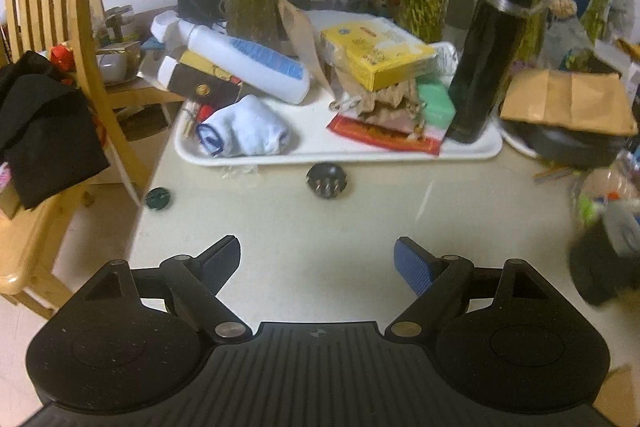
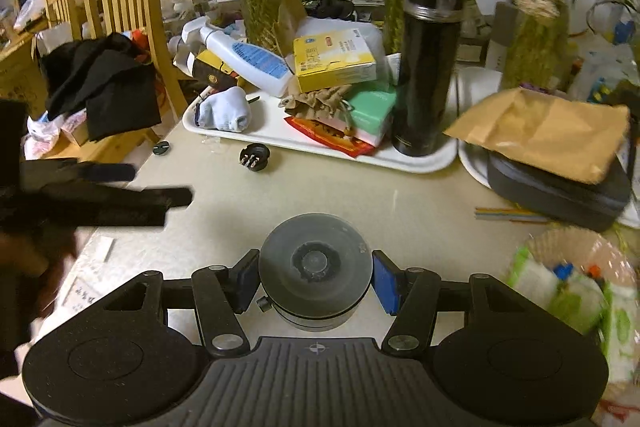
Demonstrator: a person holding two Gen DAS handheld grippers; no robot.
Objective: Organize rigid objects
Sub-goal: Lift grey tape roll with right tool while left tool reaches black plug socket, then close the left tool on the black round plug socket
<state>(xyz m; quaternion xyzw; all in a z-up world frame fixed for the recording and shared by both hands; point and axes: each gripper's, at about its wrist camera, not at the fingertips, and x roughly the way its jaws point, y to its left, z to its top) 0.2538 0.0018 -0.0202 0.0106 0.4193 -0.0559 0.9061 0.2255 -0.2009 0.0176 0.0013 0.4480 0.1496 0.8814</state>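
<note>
Round grey container (image 2: 314,269), low center of the right view, is pinched by my right claw (image 2: 315,277) for carrying to the white tray (image 2: 420,159); left claw (image 1: 317,263) is spread, empty.

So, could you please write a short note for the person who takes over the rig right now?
Left tool: open and empty, above bare table.
Right tool: shut on a round grey container, held over the table.
On the white tray: black flask upright, yellow box, white bottle, rolled socks and more.
Loose in front of the tray: black plug adapter, small dark cap.
Left to do: probably set the grey container down, then collect the adapter and the cap.
</note>
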